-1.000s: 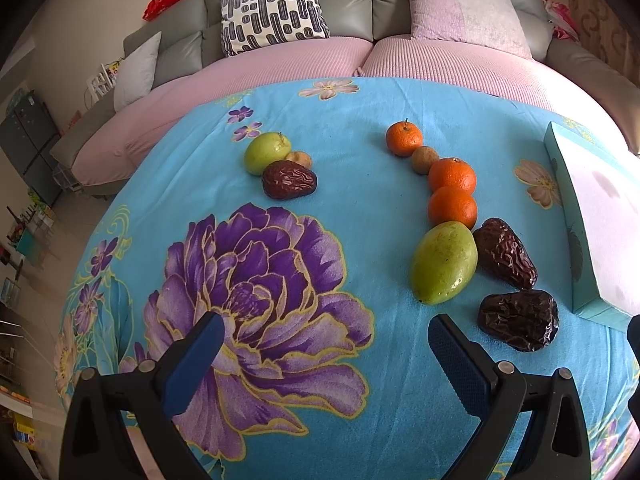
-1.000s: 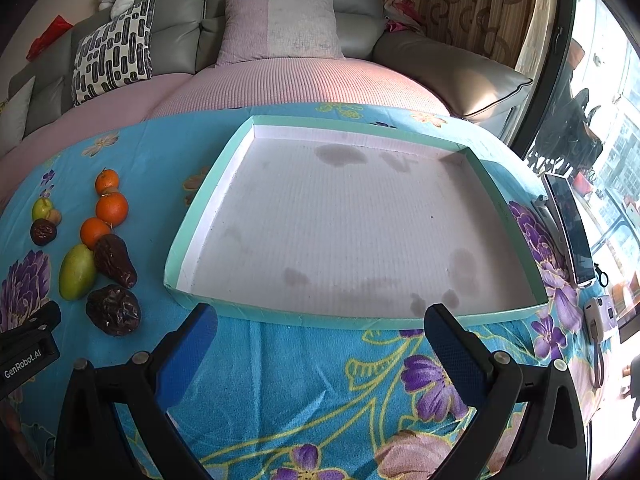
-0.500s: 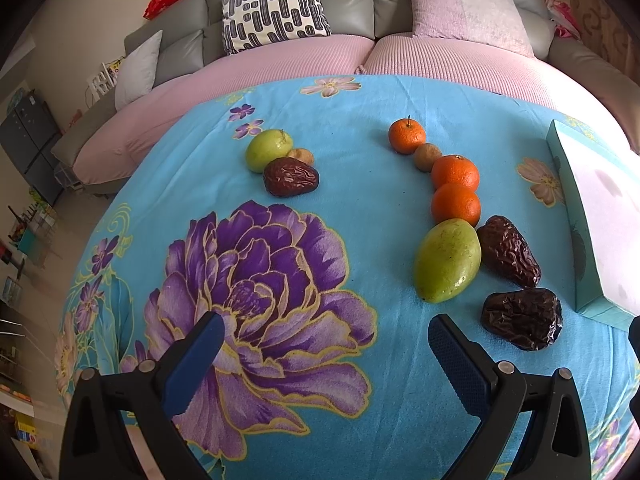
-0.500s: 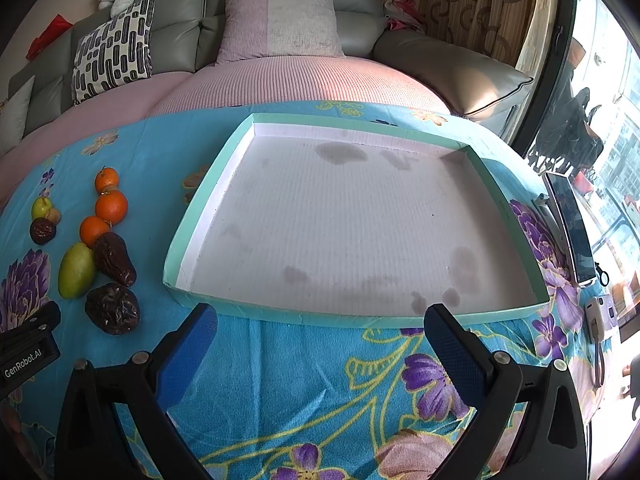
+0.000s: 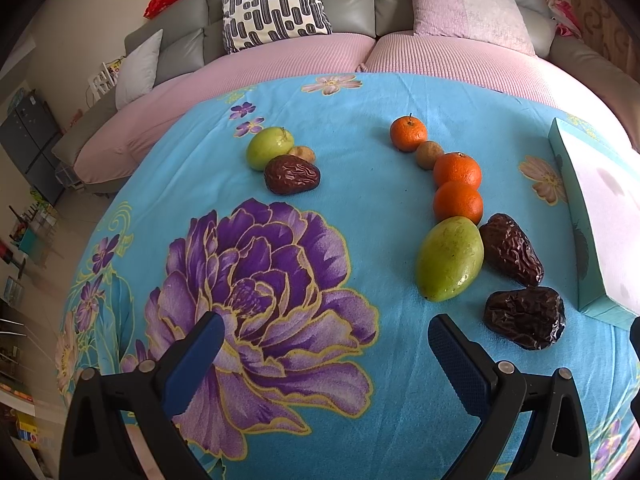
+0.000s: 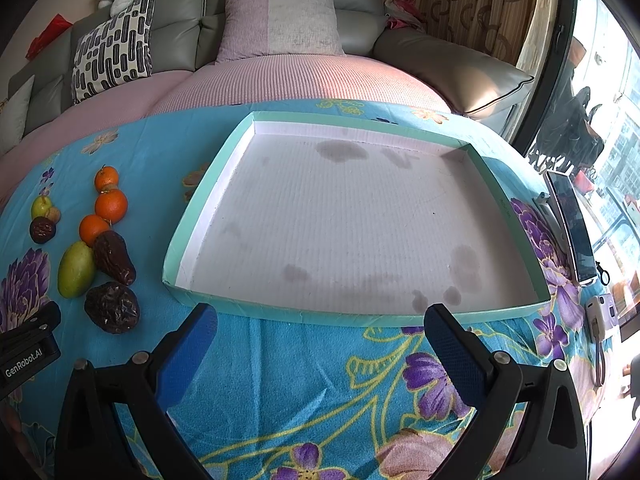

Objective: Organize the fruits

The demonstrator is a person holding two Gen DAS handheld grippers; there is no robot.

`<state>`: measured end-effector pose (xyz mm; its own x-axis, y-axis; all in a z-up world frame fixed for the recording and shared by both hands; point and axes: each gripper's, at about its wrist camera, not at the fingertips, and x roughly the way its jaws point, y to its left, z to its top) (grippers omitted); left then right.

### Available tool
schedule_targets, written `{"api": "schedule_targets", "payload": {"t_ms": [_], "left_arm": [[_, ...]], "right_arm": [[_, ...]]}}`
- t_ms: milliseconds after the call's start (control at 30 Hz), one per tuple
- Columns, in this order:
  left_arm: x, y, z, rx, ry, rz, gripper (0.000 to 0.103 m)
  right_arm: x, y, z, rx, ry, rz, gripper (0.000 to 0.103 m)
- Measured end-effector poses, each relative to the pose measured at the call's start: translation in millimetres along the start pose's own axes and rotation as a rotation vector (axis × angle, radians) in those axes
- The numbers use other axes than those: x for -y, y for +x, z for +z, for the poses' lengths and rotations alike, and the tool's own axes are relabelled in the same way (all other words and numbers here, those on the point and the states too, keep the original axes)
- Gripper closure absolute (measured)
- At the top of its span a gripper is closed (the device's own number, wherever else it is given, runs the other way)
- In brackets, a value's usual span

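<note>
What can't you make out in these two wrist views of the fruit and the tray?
- Teal tray: in the left wrist view the frame's right edge cuts it off.
- Small brown fruit: partly hidden behind the green apple and a date.
- Left gripper: in the right wrist view only a corner shows, cut by the left edge.
- Phone screen: too distorted to read.

Fruits (image 6: 86, 248) lie left of the tray (image 6: 176, 240), on the tablecloth (image 5: 360, 184)

Tray (image 6: 192, 216) floor bare; fruit row (image 5: 456, 200) crowds its left wall.
</note>
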<state>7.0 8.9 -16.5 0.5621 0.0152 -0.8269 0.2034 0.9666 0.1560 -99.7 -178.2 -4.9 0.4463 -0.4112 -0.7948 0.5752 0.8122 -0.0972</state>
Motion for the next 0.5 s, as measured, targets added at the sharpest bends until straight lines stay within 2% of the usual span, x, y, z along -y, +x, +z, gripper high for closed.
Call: {"api": "schedule_targets", "payload": {"t_ms": [500], "left_arm": [[-0.9, 2.7, -0.4, -0.011, -0.006, -0.01, 0.0]], "right_arm": [[0.0, 2.2, -0.6, -0.007, 0.001, 0.001, 0.0]]}}
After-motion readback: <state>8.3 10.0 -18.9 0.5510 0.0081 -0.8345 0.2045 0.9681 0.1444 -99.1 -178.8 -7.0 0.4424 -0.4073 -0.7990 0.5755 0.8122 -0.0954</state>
